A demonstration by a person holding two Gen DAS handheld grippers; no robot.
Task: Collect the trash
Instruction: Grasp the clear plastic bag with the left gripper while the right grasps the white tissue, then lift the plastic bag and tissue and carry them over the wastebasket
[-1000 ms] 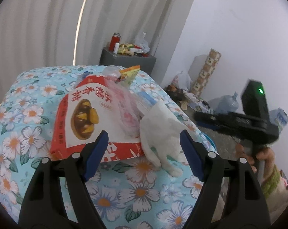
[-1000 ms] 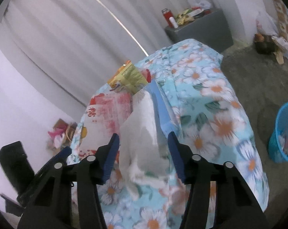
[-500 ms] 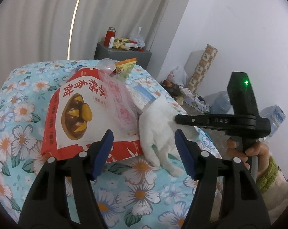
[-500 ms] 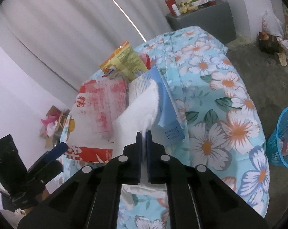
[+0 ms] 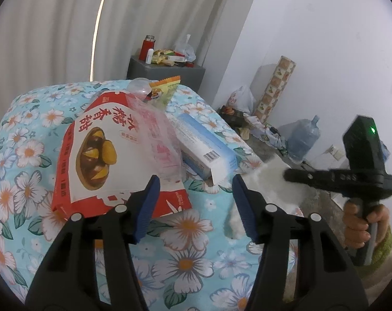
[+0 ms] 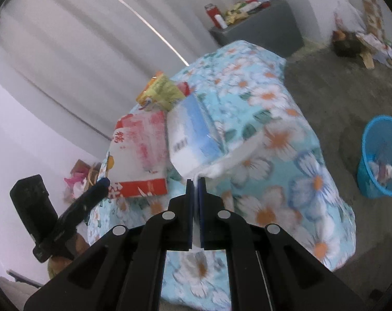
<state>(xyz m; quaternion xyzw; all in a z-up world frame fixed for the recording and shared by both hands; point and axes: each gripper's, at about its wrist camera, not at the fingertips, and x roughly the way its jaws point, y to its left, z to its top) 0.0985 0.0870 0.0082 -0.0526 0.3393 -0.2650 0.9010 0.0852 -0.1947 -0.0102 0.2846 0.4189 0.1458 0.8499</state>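
Observation:
My right gripper [image 6: 195,181] is shut on a white tissue [image 6: 237,155], which hangs off the table's right edge as a blurred sheet [image 5: 276,181] in the left wrist view. A red and white snack bag [image 5: 102,155] lies on the floral tablecloth [image 5: 185,254], with a clear pink-printed wrapper [image 5: 157,140] over it and a blue and white box [image 5: 203,145] beside it. A yellow-green snack packet [image 5: 164,89] lies behind them. My left gripper [image 5: 196,204] hovers at the bag's near edge, its jaws closing with nothing between them.
A blue bin [image 6: 381,155] holding some trash stands on the floor right of the table. A grey cabinet [image 5: 164,71] with a red bottle and clutter stands behind. A patterned roll [image 5: 276,88], bags and a water jug [image 5: 303,137] line the right wall.
My right gripper shut on the white tissue and pulled it off the table to the right, uncovering the blue and white box. My left gripper's jaws narrowed.

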